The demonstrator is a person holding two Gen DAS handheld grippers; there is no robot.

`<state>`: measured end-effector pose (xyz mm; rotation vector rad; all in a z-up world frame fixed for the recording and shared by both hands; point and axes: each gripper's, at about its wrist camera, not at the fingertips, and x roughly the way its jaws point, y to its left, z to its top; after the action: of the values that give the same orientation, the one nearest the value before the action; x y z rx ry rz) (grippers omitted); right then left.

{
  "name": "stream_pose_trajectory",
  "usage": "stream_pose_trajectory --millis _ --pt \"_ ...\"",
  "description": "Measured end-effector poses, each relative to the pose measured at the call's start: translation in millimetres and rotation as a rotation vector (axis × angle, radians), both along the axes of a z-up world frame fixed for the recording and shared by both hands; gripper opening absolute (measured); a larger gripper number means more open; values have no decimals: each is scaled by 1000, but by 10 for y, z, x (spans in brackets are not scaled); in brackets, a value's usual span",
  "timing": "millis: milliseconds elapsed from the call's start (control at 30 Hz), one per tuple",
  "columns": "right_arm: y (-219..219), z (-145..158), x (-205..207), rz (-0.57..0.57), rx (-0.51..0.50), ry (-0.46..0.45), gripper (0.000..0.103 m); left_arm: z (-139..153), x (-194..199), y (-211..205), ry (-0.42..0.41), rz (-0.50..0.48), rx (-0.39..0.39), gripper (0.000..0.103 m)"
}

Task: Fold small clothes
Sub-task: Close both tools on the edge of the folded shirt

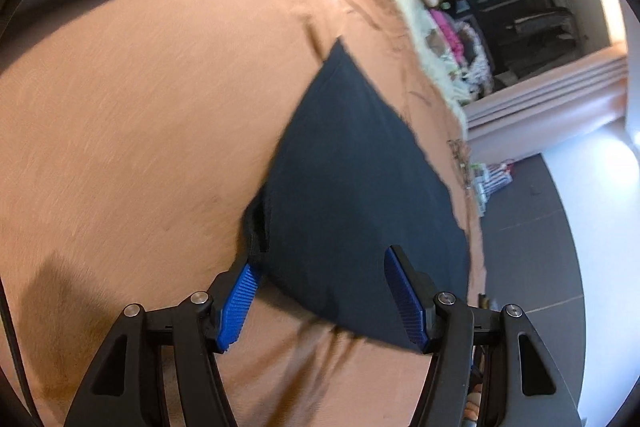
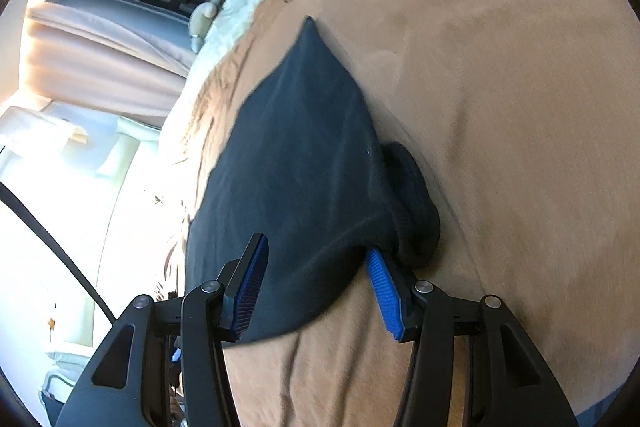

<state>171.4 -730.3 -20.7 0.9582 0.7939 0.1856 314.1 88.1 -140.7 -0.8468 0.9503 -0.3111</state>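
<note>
A small dark navy garment point(image 1: 352, 187) lies folded on a tan blanket point(image 1: 140, 107); it also shows in the right wrist view point(image 2: 304, 155). My left gripper point(image 1: 324, 267) is open, its blue pads point(image 1: 240, 303) straddling the garment's near edge, the left pad by a bunched fold. My right gripper point(image 2: 318, 259) is open too, its blue pads point(image 2: 384, 295) either side of the garment's near edge, the right pad beside a rolled dark lump point(image 2: 416, 199).
The tan blanket point(image 2: 500, 107) covers a bed. A cream fluffy throw point(image 1: 424, 19) and stuffed toys point(image 2: 204, 15) lie at the far end. Pink curtains point(image 2: 100, 55) and a dark floor point(image 1: 532, 227) lie beyond the bed edge.
</note>
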Motion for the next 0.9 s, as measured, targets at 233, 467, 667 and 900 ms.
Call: stream_pose_trajectory --millis 233,467,667,900 --pt "214 -22 47 35 -69 -33 49 29 112 -89 -13 -27 38 64" --pt "145 -139 54 6 -57 21 49 -139 169 -172 32 -23 106 62" --pt "166 -99 15 -49 -45 22 49 -172 244 -162 43 -17 184 34" --pt "61 -81 -227 -161 -38 39 48 -233 234 -103 38 -10 189 27"
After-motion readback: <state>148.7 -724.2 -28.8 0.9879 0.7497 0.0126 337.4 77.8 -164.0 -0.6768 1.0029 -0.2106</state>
